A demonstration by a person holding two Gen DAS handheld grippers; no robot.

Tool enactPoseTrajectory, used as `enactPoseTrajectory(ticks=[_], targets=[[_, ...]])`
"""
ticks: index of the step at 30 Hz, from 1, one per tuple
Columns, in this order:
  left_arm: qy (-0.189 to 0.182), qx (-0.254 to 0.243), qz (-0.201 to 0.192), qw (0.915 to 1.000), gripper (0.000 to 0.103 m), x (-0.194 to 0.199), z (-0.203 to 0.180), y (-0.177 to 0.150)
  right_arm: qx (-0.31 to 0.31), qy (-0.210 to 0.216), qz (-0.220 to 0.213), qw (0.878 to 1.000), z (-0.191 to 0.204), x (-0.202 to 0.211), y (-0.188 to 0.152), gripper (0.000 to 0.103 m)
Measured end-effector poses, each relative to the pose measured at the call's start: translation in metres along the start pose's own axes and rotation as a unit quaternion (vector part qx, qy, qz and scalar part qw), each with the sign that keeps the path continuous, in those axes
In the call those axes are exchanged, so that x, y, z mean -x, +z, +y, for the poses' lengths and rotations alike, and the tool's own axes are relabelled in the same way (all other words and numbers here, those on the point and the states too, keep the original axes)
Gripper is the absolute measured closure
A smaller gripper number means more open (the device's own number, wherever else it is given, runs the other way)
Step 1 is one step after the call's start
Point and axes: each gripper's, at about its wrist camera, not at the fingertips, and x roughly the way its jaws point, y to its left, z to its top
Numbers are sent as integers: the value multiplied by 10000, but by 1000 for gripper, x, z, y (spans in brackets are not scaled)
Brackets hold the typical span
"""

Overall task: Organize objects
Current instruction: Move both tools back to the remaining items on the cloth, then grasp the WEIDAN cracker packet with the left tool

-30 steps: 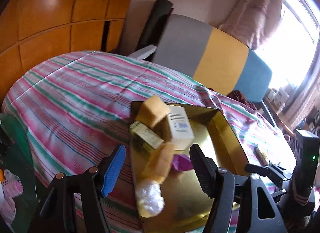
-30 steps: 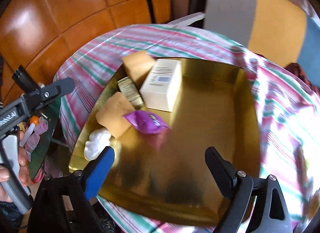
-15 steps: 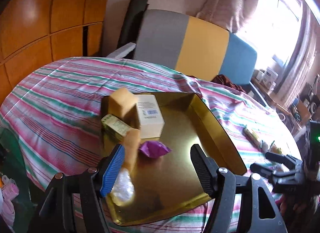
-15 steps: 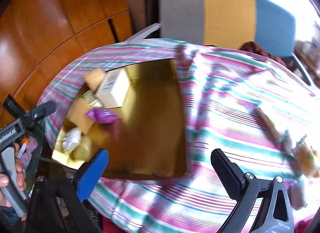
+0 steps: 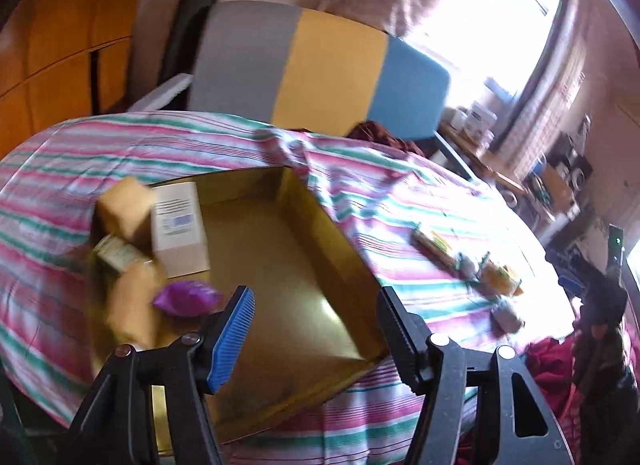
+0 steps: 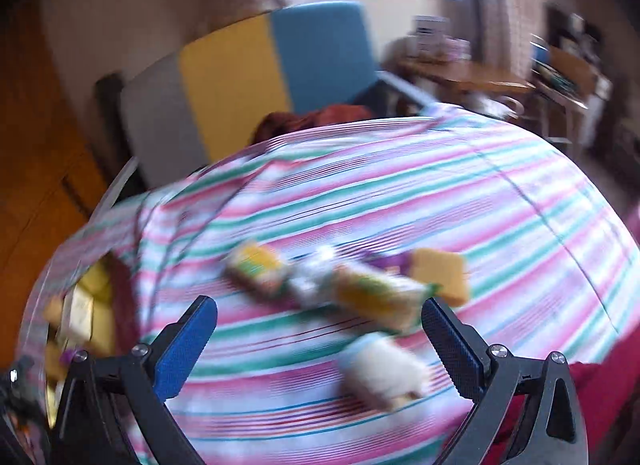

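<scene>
Now both grippers, left and right, are hovering wide open and empty over the striped desk; the gold tray is sitting by a tricolor chair.

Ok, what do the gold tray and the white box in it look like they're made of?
The tray looks like glossy gold foil-faced card or thin metal; I can't tell which. Its floor mirrors window light and the walls fold at sharp straight corners. The white box looks like matt printed cardboard: flat faces, crisp edges, a printed label with a barcode-like blue patch, and no shine.
</scene>
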Motion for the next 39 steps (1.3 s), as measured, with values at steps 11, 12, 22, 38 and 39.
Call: enactPoseTrajectory(ticks=[11, 12, 22, 38, 39], targets=[[-768, -721, 697, 9920, 45, -65, -101, 15, -1777, 401, -423, 9823, -91, -4, -8, 0], [-856, -748, 764, 9906, 46, -72, -109, 15, -1790, 486, -438, 9817, -91, -3, -8, 0], [-1119, -129, 1805, 9771, 54, -170, -158, 25, -1532, 711, -413, 9848, -84, -4, -8, 0], [-397, 944, 2307, 9676, 35, -304, -188, 71, -1413, 1263, -307, 9814, -79, -8, -10, 0], [-360, 900, 2292, 9685, 32, -306, -192, 74, -1412, 1299, -297, 9810, -79, -8, -10, 0]])
